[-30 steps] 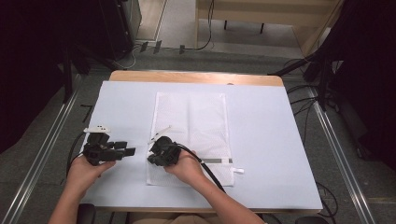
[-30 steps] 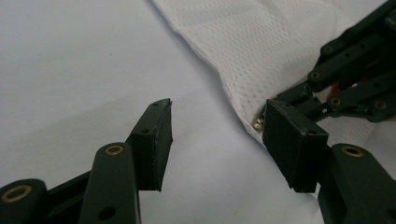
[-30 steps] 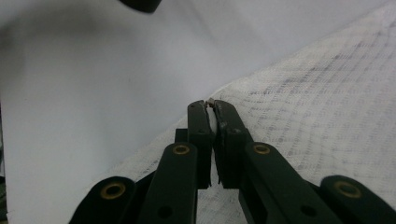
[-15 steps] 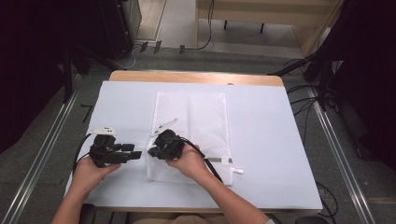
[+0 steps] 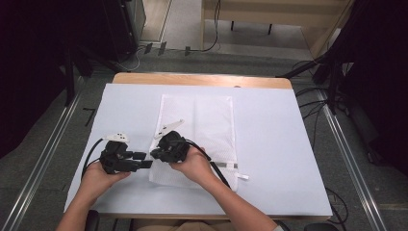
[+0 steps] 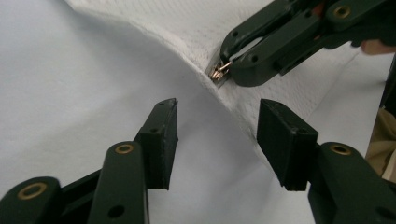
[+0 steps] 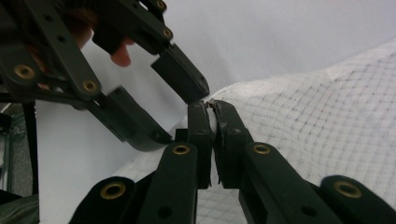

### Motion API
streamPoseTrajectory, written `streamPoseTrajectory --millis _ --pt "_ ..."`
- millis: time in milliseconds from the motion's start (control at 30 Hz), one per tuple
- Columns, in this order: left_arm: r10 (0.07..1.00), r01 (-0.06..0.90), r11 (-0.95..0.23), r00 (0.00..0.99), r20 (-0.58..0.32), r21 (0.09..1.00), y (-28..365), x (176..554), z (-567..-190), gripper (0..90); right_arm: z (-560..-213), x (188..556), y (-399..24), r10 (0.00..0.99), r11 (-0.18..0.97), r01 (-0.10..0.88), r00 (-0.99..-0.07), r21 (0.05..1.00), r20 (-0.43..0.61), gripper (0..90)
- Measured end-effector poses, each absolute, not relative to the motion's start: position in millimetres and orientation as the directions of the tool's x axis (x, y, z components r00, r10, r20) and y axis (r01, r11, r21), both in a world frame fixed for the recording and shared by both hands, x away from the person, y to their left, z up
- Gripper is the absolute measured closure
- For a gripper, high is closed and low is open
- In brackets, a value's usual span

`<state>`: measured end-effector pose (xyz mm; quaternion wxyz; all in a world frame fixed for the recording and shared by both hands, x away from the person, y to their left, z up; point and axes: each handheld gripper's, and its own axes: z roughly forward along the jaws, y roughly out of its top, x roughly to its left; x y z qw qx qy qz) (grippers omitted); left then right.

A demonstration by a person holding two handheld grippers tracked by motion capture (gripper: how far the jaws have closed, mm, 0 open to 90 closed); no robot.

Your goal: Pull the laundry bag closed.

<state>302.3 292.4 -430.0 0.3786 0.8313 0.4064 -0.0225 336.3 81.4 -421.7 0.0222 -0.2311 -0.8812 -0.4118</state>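
A white mesh bag [image 5: 211, 120] lies flat in the middle of the white-covered table [image 5: 288, 144]. My right gripper [image 5: 155, 154] is shut on the bag's left edge and holds it a little off the table. In the left gripper view a small brass zipper pull [image 6: 218, 71] shows at the right gripper's [image 6: 223, 70] tips. My left gripper [image 5: 144, 160] stands open just left of it, and its jaws have just been closing. The raised bag edge [image 6: 243, 116] runs between the left gripper's [image 6: 218, 109] pads without touching them. In the right gripper view the left gripper [image 7: 184, 114] sits right beside my shut right gripper [image 7: 211, 106].
A grey tab with a white end [image 5: 231, 166] lies at the bag's near right corner. The table's wooden far edge [image 5: 202, 79] shows beyond the cover. Metal rails [image 5: 43, 159] run along both sides on the floor, with cables [image 5: 312, 96] and dark equipment around.
My left gripper has moved right, up to the right gripper, and its jaws have narrowed. The right gripper has risen slightly with the bag's edge.
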Motion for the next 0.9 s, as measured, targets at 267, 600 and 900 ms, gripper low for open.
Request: streamPoseTrajectory --millis 267,600,900 --pt "0.640 0.696 -0.426 0.683 -0.351 0.578 284.4 305.8 -435.4 60.4 -415.5 332.7 80.4 0.357 0.550 0.419 -0.900 0.722 0.250 87.9" --pt "0.627 0.692 -0.440 0.693 -0.357 0.572 283.3 307.7 -436.2 72.4 -414.5 333.3 77.7 0.307 0.565 0.416 -0.908 0.712 0.287 87.9" --pt "0.621 0.684 -0.453 0.702 -0.348 0.572 281.8 309.0 -436.0 74.4 -415.5 333.5 77.2 0.293 0.576 0.405 -0.913 0.710 0.283 87.9"
